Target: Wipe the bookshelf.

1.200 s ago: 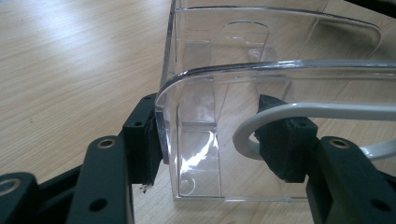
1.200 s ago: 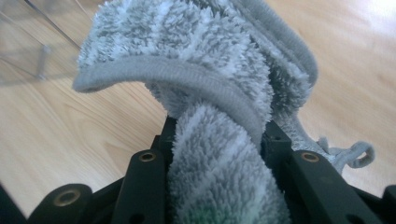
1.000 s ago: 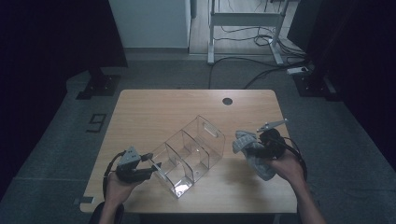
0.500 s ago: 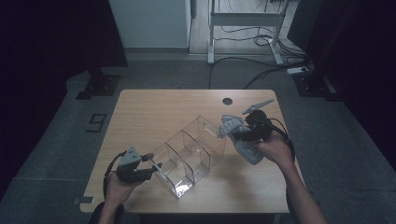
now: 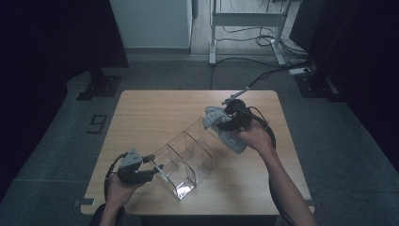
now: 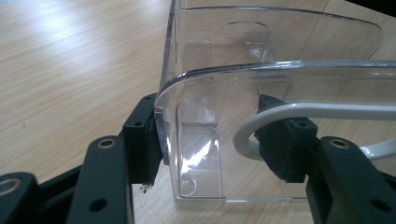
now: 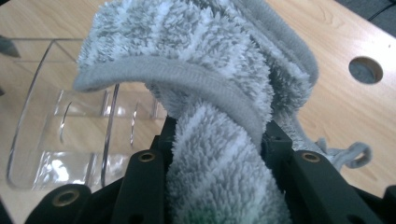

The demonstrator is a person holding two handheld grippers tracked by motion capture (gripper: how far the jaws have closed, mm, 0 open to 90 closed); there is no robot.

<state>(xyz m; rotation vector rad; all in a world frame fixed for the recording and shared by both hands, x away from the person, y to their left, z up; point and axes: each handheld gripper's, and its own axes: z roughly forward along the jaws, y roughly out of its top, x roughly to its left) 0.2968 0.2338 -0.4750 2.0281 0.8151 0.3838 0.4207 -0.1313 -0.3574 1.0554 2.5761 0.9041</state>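
A clear plastic organizer (image 5: 188, 157) with several compartments lies diagonally across the wooden table (image 5: 155, 108). My left gripper (image 5: 157, 168) is at its near left end, shut on the end wall (image 6: 205, 107). One pad (image 6: 145, 140) is outside the wall, and the other pad (image 6: 285, 144) shows through the plastic. My right gripper (image 5: 221, 123) hangs over the organizer's far end, shut on a fluffy grey cloth (image 5: 231, 140). In the right gripper view the cloth (image 7: 210, 79) bulges up between the jaws (image 7: 217, 140) and hides their tips. The organizer (image 7: 70, 126) lies behind it on the left.
A round hole (image 7: 365, 70) is cut into the tabletop near its far edge. A white cable loop (image 6: 261, 121) lies by the left jaws. Beyond the table are a desk frame (image 5: 244, 28), floor cables (image 5: 263, 70) and a dark stand base (image 5: 99, 87).
My right gripper has carried the grey cloth up and leftward from the table's right side to above the organizer's far end. The left gripper and the organizer have stayed put.
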